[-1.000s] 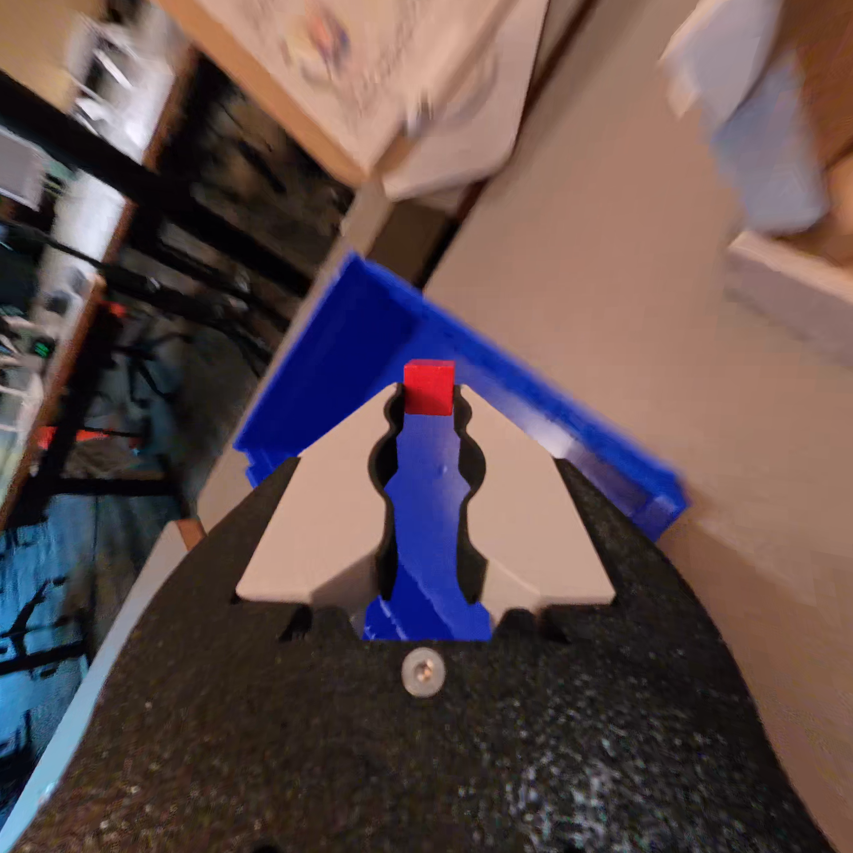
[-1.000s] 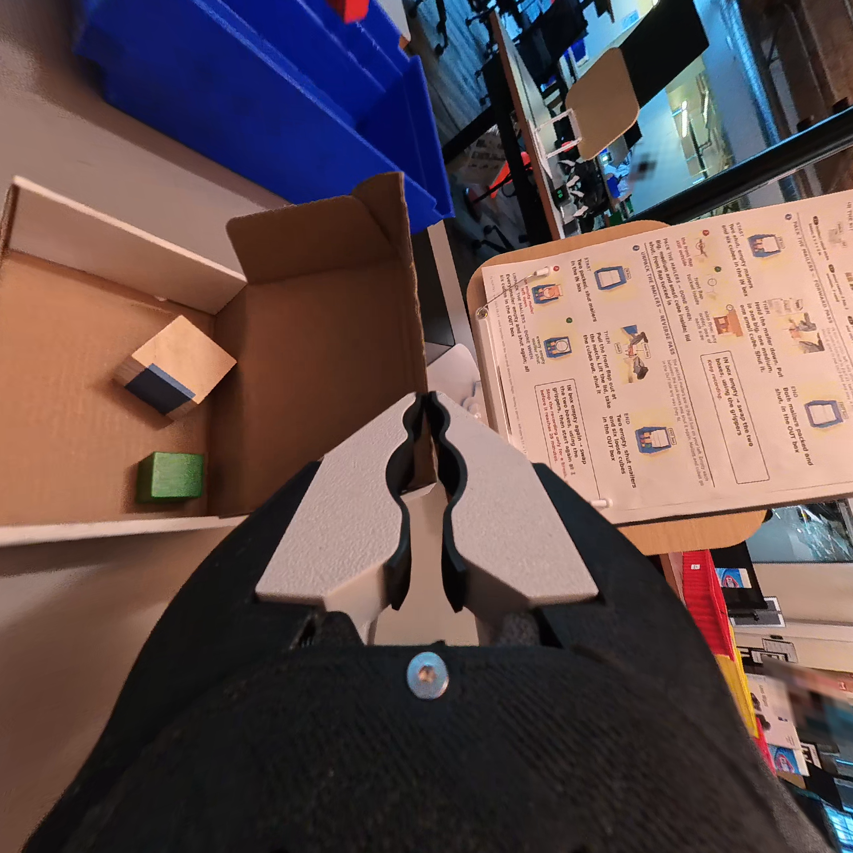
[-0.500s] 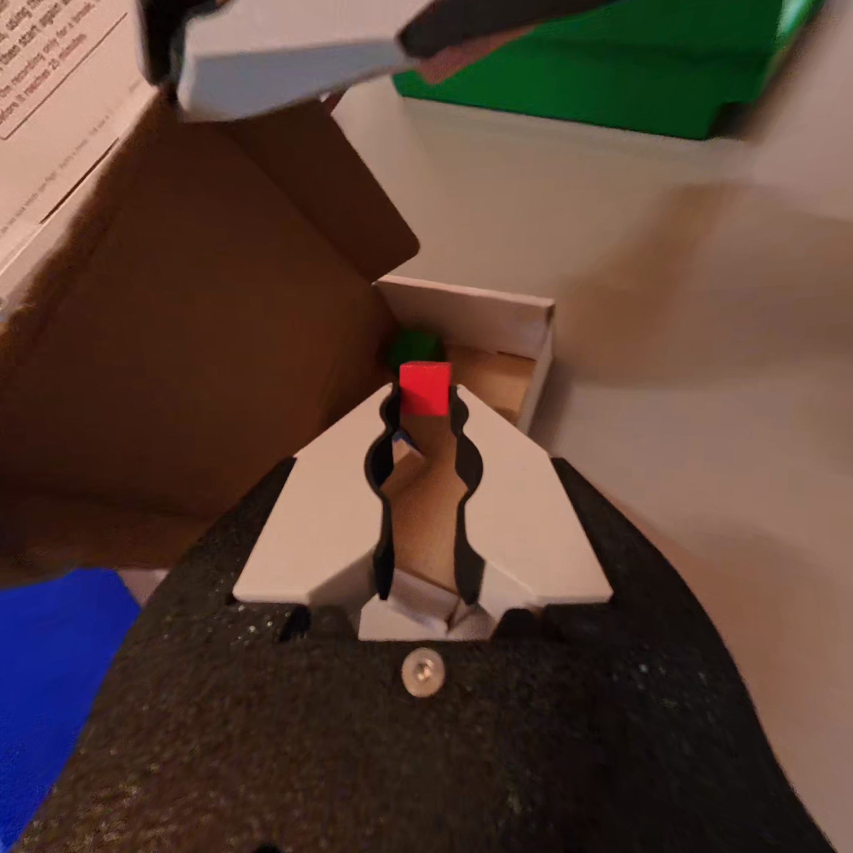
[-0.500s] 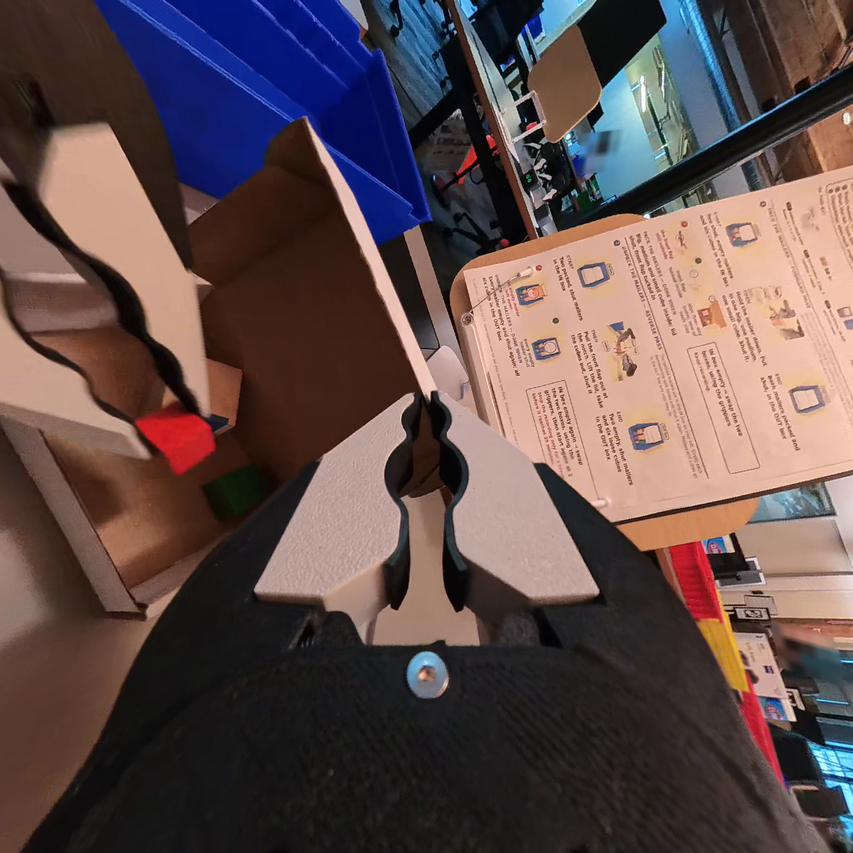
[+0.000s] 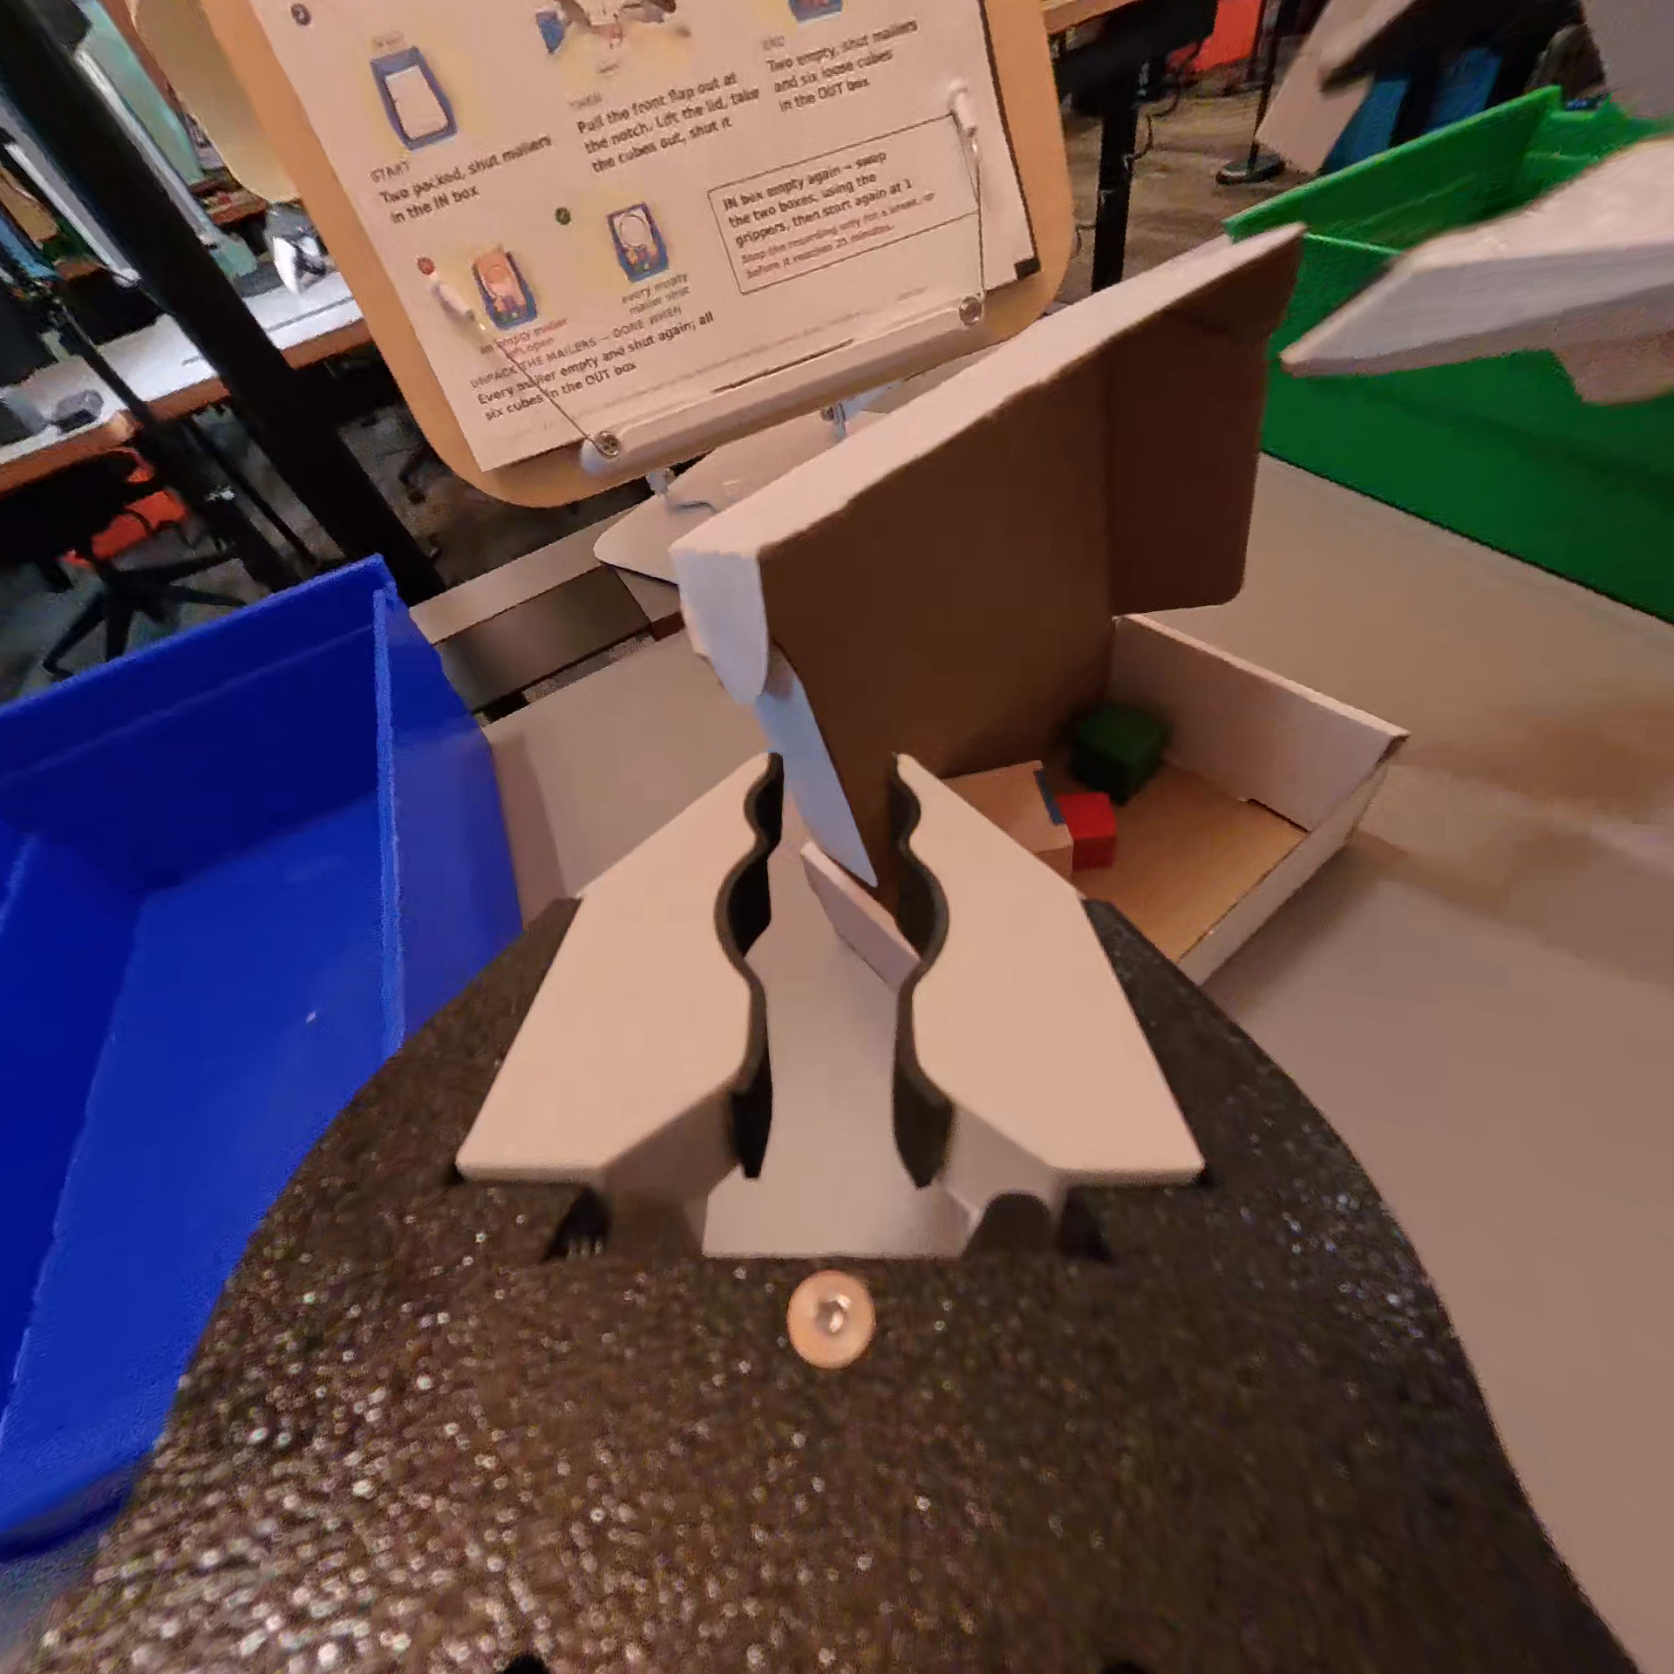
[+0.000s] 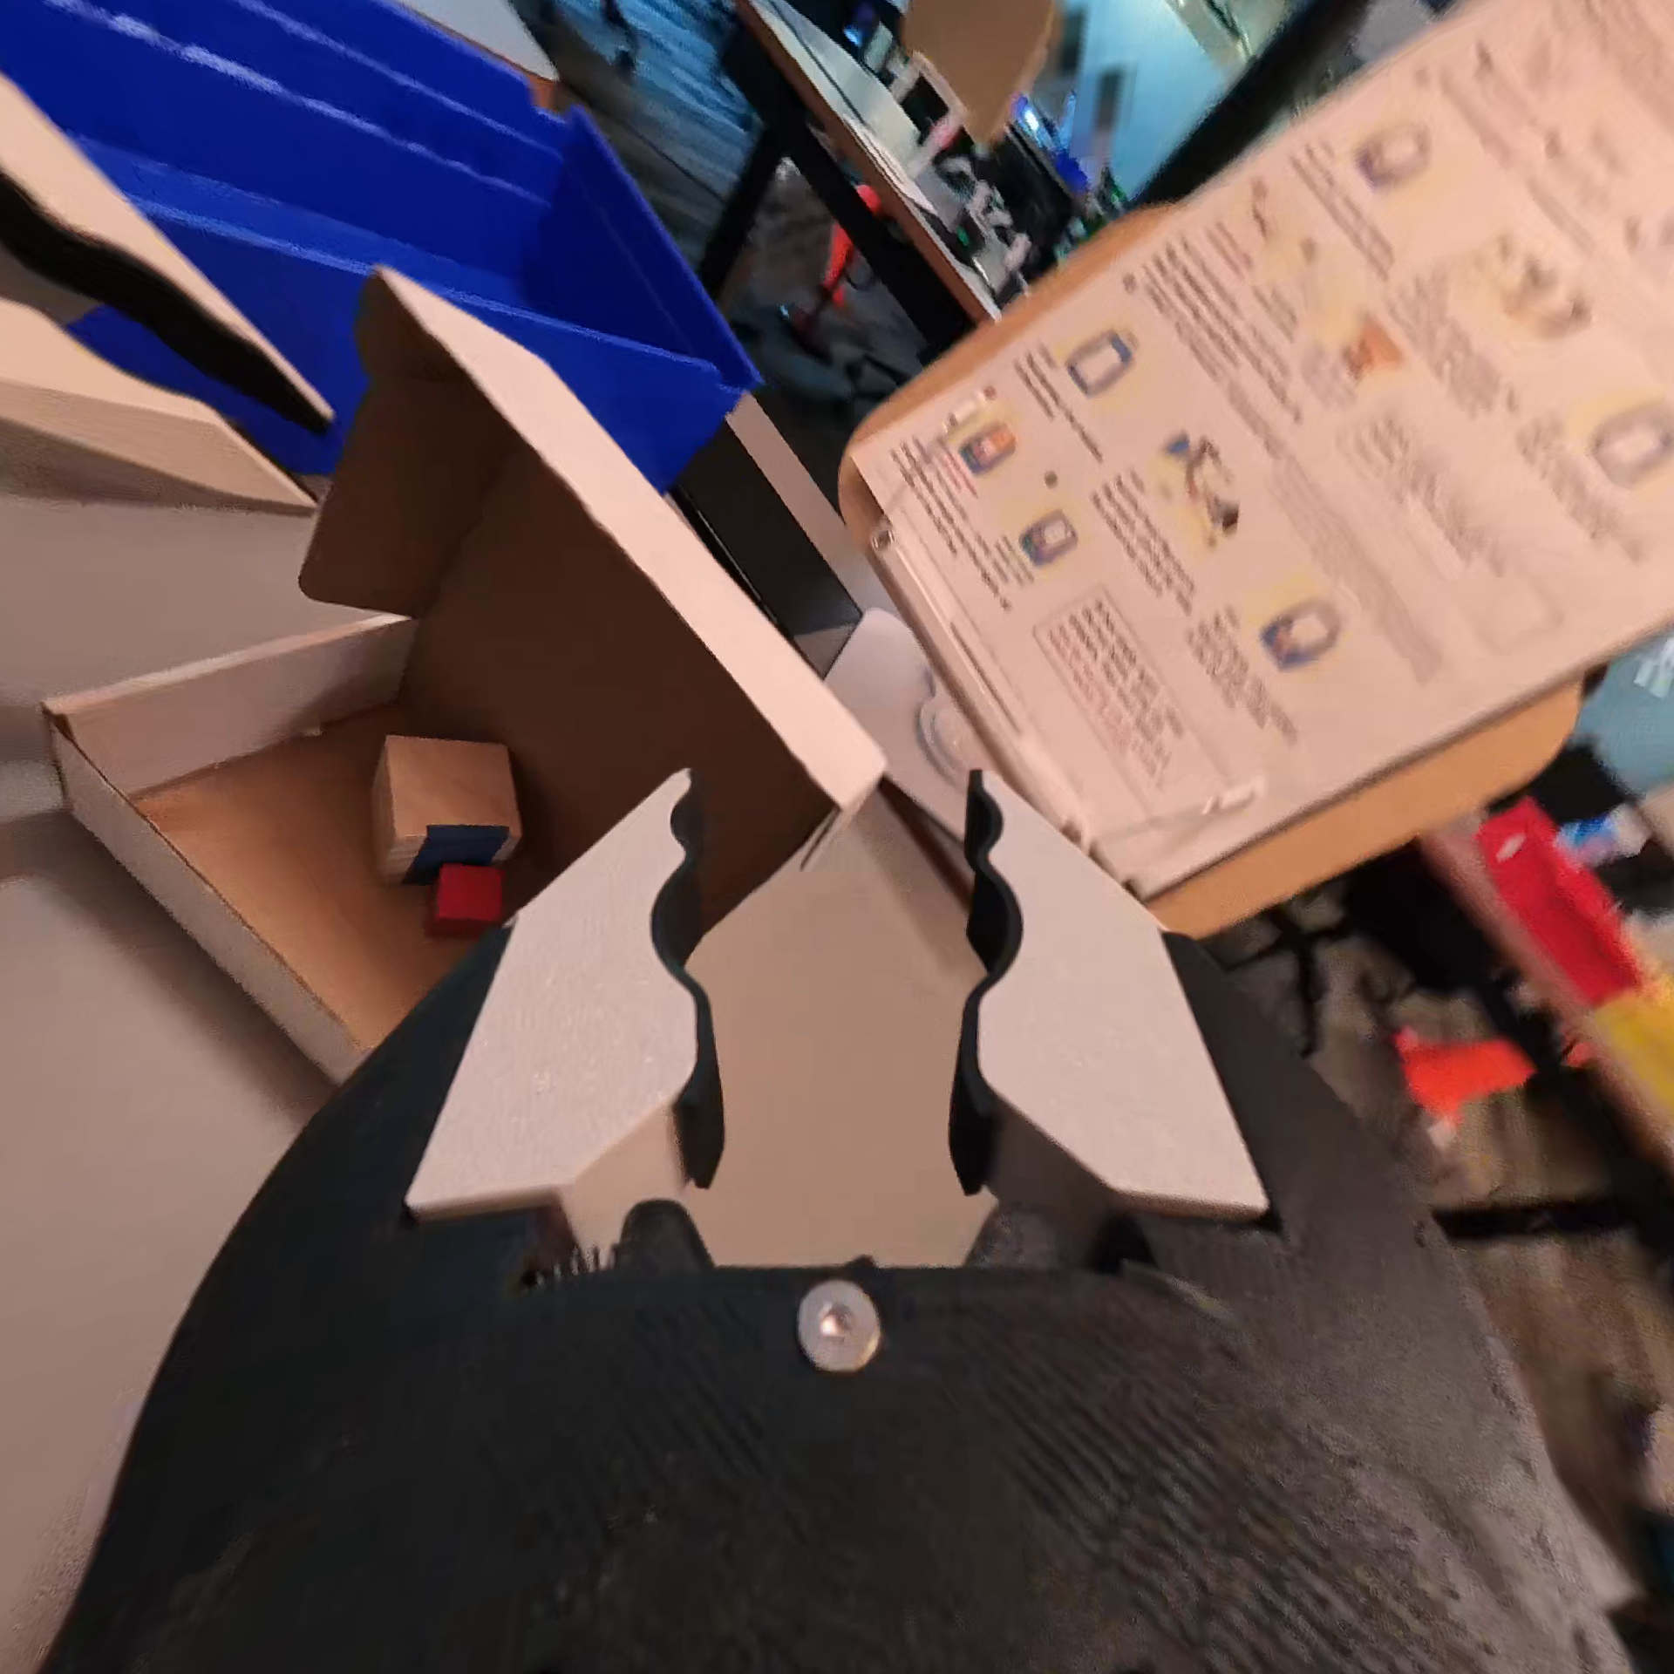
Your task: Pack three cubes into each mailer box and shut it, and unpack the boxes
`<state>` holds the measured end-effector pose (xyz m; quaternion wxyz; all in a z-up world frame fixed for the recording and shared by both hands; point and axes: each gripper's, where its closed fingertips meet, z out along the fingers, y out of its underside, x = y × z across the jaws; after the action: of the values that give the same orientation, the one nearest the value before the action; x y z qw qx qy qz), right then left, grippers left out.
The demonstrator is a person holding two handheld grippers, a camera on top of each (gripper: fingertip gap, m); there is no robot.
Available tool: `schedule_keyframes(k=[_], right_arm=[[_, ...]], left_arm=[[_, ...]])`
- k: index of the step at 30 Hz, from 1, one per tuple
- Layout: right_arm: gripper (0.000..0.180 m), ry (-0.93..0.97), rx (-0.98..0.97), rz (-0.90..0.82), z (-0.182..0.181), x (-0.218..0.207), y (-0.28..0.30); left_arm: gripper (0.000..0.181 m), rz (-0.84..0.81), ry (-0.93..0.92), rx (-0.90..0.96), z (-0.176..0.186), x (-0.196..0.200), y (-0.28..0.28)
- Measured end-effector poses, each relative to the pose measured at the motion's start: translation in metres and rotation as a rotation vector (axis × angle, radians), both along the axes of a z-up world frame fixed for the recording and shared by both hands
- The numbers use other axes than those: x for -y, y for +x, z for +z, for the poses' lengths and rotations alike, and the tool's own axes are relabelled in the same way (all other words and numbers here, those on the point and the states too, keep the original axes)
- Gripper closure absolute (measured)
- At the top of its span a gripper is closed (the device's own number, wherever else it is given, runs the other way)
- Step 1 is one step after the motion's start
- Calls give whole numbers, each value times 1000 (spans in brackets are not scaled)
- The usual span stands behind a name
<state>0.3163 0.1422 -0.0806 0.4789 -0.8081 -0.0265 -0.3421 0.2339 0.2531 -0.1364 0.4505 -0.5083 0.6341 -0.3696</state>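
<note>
So your left gripper has let go and gapes empty over the grey table; the red cube now sits in the mailer box beside the wooden cube. Your right gripper has opened wide off the lid. The blue bin, green bin and instruction board sit behind.

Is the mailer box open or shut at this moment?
Open. The mailer box has its lid raised, showing the red cube, green cube and wooden cube inside.

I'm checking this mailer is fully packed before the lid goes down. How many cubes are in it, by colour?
Red cube: 1
Green cube: 1
Wooden cube with a blue patch: 1
Total: 3 cubes in the open mailer box.
</note>
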Motion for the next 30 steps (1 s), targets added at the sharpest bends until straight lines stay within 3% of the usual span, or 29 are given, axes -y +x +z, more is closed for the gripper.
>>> schedule_keyframes(k=[4, 7, 10, 14, 17, 30], right_arm=[[139, 202, -314, -114, -29, 15, 1], [157, 297, -435, -116, -44, 12, 5], [169, 336, -399, -88, -39, 3, 7], [162, 291, -378, -106, -44, -11, 12], [174, 316, -322, -151, -38, -11, 17], [175, 426, -444, -204, -66, 7, -20]], left_arm=[[170, 43, 43, 32, 7, -3, 8], [174, 71, 72, 41, 11, -2, 15], [177, 112, 110, 52, 12, -5, 17], [178, 142, 119, 69, 12, -8, 18], [178, 158, 107, 80, 12, -10, 18], [180, 100, 22, 86, -17, 21, -16]])
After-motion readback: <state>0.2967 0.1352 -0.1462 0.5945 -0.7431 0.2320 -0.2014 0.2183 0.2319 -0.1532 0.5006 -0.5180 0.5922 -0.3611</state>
